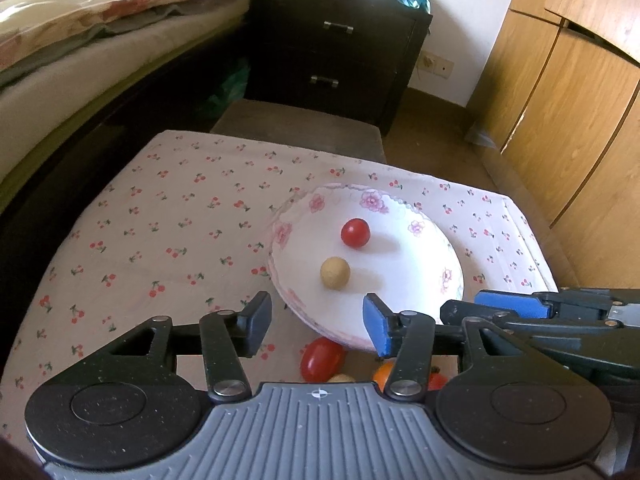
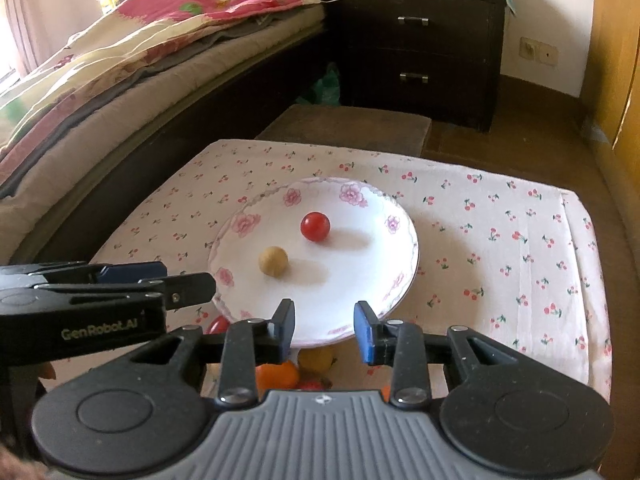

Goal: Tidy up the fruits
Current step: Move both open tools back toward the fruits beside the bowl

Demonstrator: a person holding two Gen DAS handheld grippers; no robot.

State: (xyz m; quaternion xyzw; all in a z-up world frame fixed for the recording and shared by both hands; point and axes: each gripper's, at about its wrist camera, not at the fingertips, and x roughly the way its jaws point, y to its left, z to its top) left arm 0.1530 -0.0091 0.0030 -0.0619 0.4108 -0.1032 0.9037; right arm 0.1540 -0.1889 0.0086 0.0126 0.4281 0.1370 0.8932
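Now both grippers hover side by side at the near rim of the floral bowl (image 2: 320, 280) on the worktop (image 2: 500, 248). Left gripper (image 1: 318, 322) and right gripper (image 2: 325, 330) have fingers spread, empty. Inside the bowl sit a red tomato (image 2: 315, 226) and a tan fruit (image 2: 273, 261), apart; more fruits (image 2: 288, 372) lie below the rim.

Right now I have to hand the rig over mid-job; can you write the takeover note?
Left gripper: open, empty, at the plate's near edge.
Right gripper: open, empty, also at the near edge.
Plate: holds a red tomato and a tan ball-shaped fruit, apart from each other.
Left to move, probably: fruits on the cloth just below the near rim, partly hidden by the grippers: a red one, an orange one, a yellow one, maybe more.
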